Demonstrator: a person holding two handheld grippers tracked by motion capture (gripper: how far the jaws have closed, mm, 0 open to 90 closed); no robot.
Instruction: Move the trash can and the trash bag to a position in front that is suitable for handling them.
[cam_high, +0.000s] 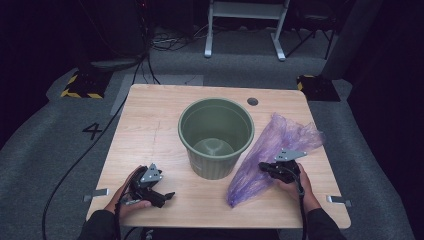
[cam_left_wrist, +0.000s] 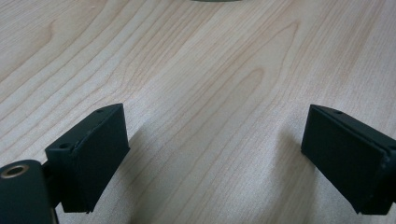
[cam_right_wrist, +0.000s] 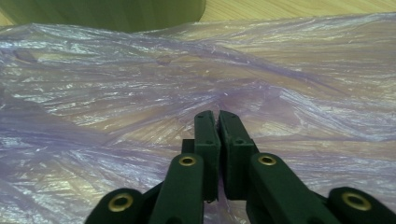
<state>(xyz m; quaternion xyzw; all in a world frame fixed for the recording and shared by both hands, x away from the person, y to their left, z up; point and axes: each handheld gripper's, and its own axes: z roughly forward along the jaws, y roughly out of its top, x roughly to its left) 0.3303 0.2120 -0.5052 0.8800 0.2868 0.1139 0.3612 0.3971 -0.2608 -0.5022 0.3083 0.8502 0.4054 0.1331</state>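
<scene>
A green plastic bin (cam_high: 215, 165) stands upright and empty in the middle of the wooden table (cam_high: 150, 125). To its right a crumpled purple plastic bag (cam_high: 280, 145) lies flat on the wood. My right gripper (cam_high: 262, 166) rests on the bag's middle. In the right gripper view this gripper (cam_right_wrist: 218, 114) has its jaws pressed together, with the bag's film (cam_right_wrist: 140, 84) bunched at the tips and the bin's wall (cam_right_wrist: 116, 14) behind. My left gripper (cam_high: 167, 196) lies near the front left edge, and in the left gripper view it (cam_left_wrist: 215, 140) is open over bare wood.
A round cable hole (cam_high: 252, 101) sits at the table's back right. Metal brackets (cam_high: 97, 194) (cam_high: 340, 201) stick out at both front corners. Cables cross the grey carpet on the left, and a white frame (cam_high: 245, 25) stands behind.
</scene>
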